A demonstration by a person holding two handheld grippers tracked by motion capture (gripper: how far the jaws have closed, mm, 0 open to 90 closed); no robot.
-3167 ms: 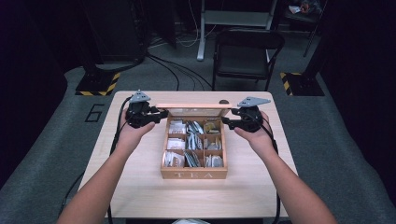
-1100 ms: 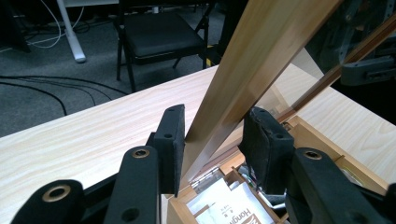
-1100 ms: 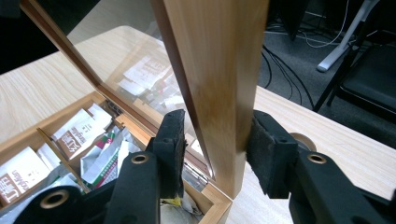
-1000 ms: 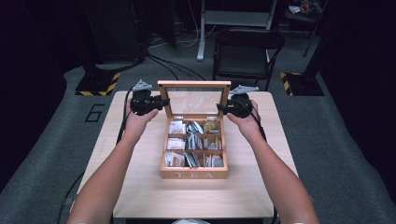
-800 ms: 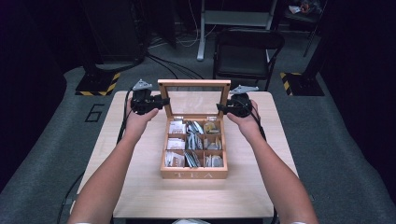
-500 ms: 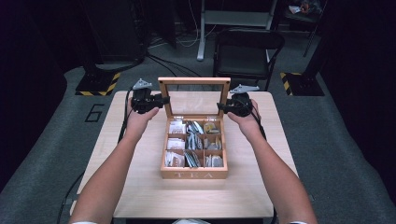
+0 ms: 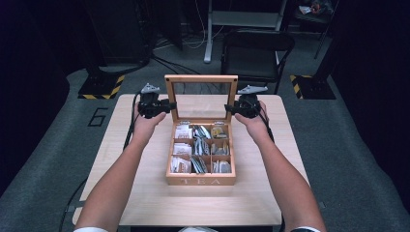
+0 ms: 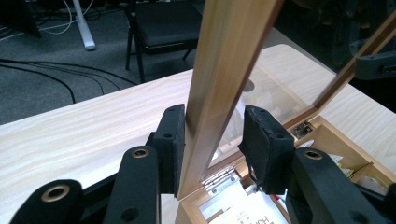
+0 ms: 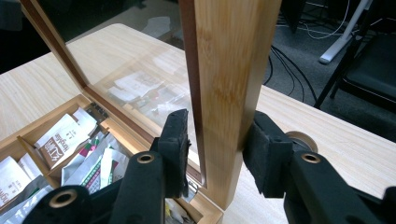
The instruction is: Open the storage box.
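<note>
A wooden tea box (image 7: 200, 181) is sitting at the middle of the light wooden counter (image 7: 145, 193), with its glass-paned lid (image 7: 201, 77) standing upright along the far edge of the box. The box's compartments are holding paper tea sachets (image 7: 183, 147), and the word TEA is showing on the near wall.

The left tool (image 7: 164, 107) is gripping the left side rail of the lid frame. In the left gripper view, that rail (image 8: 224, 79) is rising between the two black pads (image 8: 170, 149): the left pad is lying against the wood, while the right pad is standing just beside it, so the jaws are set narrow around the rail. A small metal hinge (image 8: 219, 179) is showing below the rail.

The right tool (image 7: 232, 108) is gripping the right side rail of the lid frame. In the right gripper view, the rail (image 9: 229, 93) is passing between the pads (image 9: 261, 149), the right pad is pressing on the wood, and sachets (image 9: 60, 140) are lying in the open compartments beyond the glass.

Both forearms are reaching in from the near edge of the counter, one on each side of the box. A black chair (image 7: 256, 48) is standing on the floor beyond the counter.
</note>
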